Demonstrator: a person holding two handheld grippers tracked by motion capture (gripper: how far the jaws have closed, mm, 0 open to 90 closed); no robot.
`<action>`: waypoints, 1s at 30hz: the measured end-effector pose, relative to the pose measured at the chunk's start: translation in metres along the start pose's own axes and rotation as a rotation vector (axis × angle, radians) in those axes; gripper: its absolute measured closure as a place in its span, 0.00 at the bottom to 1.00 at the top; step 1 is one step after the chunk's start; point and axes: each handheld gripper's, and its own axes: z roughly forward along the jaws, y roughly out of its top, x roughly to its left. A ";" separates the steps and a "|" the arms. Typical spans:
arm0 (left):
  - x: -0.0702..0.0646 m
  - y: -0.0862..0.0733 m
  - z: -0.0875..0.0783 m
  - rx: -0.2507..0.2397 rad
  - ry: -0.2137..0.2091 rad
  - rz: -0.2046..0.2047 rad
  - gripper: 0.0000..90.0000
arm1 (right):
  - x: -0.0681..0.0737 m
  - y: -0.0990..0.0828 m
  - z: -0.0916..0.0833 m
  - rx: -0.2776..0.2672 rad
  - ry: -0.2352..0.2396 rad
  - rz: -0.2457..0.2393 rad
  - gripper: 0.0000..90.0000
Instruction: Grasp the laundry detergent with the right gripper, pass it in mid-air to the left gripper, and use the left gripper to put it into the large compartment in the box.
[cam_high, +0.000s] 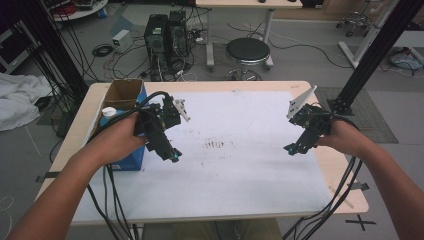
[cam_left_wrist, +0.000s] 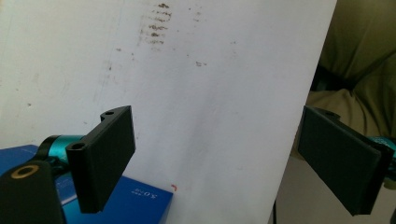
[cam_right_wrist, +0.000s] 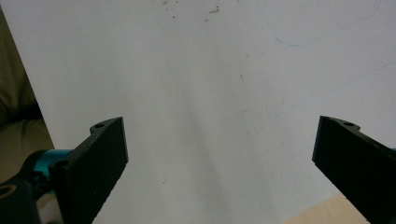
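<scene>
Two containers at the desk's (cam_high: 345, 197) left edge: a brown carton (cam_high: 123, 93), top open, inside too dark to read, and just in front of it a blue box (cam_high: 131, 159) with a white-capped bottle (cam_high: 109, 114) standing up out of it. Blue box again in the left gripper view (cam_left_wrist: 135, 203), low down, under and behind the near jaw. White sheet (cam_high: 240, 165) spread over most of the desk, marked with brown smudges (cam_high: 215, 145) near its middle — same smudges at the top of the left gripper view (cam_left_wrist: 156, 28).

Left gripper (cam_high: 173, 156) held in the left hand (cam_high: 117, 140), pointing down and toward the sheet's middle, right beside the blue box's inner corner. Jaws wide apart, nothing between them, only bare sheet and the sheet's edge behind; not touching the box as far as can be told. Seen along its own jaws (cam_left_wrist: 219, 158): both pads clear.

Right gripper (cam_high: 291, 149) held in the right hand (cam_high: 345, 137) over the sheet's right part, well apart from box and carton, tilted down and inward. Jaws spread wide — seen along them (cam_right_wrist: 219, 163), plain white sheet between, a strip of bare wood at the lower right corner. Nothing held, nothing touched.

Cables (cam_high: 110, 200) trailing from both grippers off the near edge.
</scene>
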 end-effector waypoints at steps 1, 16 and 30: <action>0.000 0.000 0.001 -0.002 -0.004 0.002 0.13 | 0.000 0.000 0.000 -0.002 0.001 0.001 0.03; -0.004 0.007 0.014 0.031 -0.018 0.041 0.13 | -0.002 0.002 0.004 0.000 0.005 -0.001 0.03; 0.000 0.004 0.014 0.046 -0.005 0.026 0.13 | -0.003 0.002 0.005 -0.002 0.010 -0.008 0.03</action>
